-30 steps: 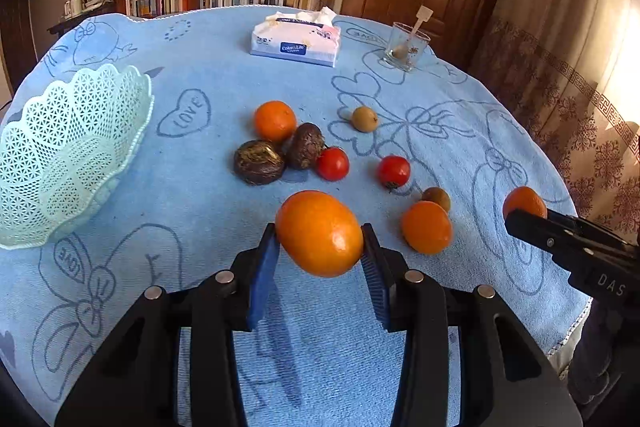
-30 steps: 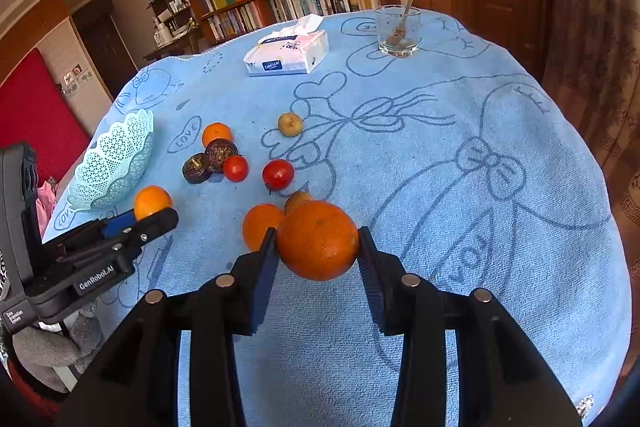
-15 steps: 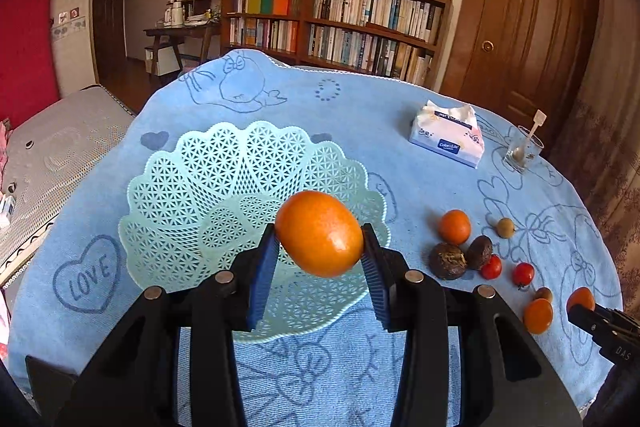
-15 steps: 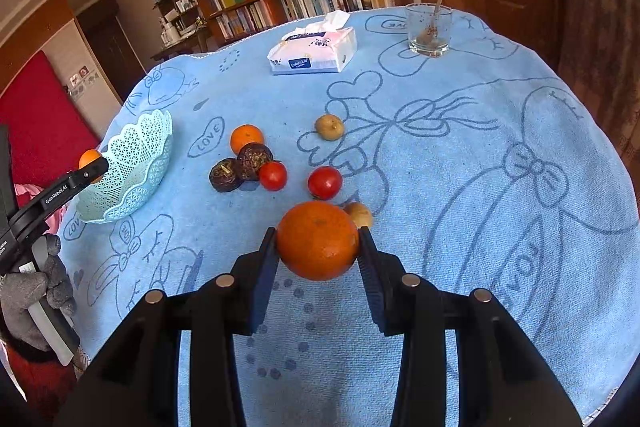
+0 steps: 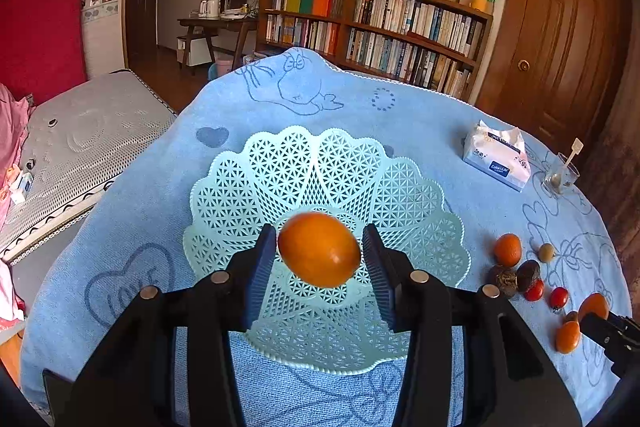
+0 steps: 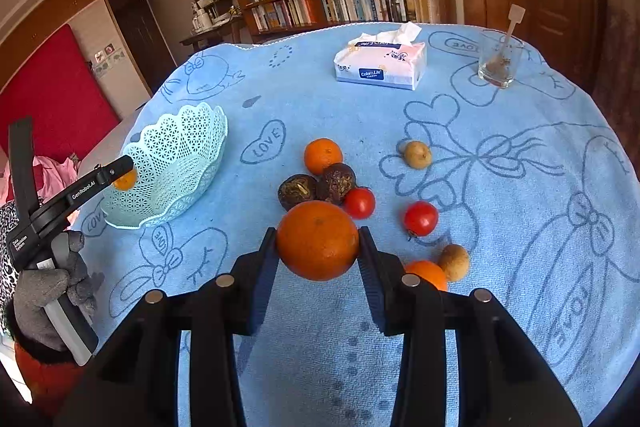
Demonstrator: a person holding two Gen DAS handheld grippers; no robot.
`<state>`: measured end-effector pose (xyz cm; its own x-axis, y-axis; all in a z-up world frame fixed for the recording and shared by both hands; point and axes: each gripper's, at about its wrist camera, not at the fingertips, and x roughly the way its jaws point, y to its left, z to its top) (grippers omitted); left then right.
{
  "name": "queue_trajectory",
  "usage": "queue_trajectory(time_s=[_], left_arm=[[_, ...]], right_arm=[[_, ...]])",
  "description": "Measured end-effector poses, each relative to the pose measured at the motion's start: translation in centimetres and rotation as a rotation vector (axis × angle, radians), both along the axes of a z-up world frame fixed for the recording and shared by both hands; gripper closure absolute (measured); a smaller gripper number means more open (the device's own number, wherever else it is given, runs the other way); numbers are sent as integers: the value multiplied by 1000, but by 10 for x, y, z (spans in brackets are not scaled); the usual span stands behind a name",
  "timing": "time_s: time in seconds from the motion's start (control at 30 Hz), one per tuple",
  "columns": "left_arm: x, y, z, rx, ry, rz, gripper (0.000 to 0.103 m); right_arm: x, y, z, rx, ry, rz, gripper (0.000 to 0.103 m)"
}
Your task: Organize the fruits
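A: Since half a second ago the left gripper (image 5: pixel 320 255) has spread; its blurred oval orange fruit (image 5: pixel 319 249) sits loose between the pads, centre frame, over the pale mint lattice plastic basket (image 5: pixel 280 171).

B: Keep it low over the middle. The right gripper (image 6: pixel 318 247), lower centre, pinches a round orange (image 6: pixel 317 239); bring it across left next.

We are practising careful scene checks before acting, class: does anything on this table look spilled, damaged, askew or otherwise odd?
Nothing is spilled or broken. One oddity: the orange between the left gripper fingers is motion-blurred, with gaps at both pads, so it looks released above the basket. The two dark fruits look wrinkled.
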<state>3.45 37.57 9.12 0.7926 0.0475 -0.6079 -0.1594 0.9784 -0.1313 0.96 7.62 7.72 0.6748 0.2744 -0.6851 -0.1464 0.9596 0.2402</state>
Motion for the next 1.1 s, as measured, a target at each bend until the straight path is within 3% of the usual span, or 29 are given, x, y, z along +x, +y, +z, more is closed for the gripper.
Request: queue_trajectory(time_s=[0.03, 0.2, 0.6, 0.83, 0.9, 0.93, 1.1], left_arm=[[-2, 3, 3, -2, -12, 9, 33], [-10, 19, 20, -19, -69, 55, 22], [-26, 47, 45, -13, -146, 136, 14], [-29, 50, 48, -42, -157, 119, 9], [-28, 48, 48, -46, -154, 111, 8], [-28, 48, 48, -49, -153, 109, 7], [-26, 51, 45, -74, -143, 118, 5]], right_arm=[[2, 4, 2, -1, -3, 7, 63], [10, 33, 12, -11, -25, 60, 63], [35, 112, 30, -36, -75, 181, 63], [54, 144, 22, -30, -59, 208, 61], [57, 147, 19, -20, -56, 208, 52], [56, 147, 19, -15, -61, 203, 41], [49, 139, 15, -20, -71, 178, 38]])
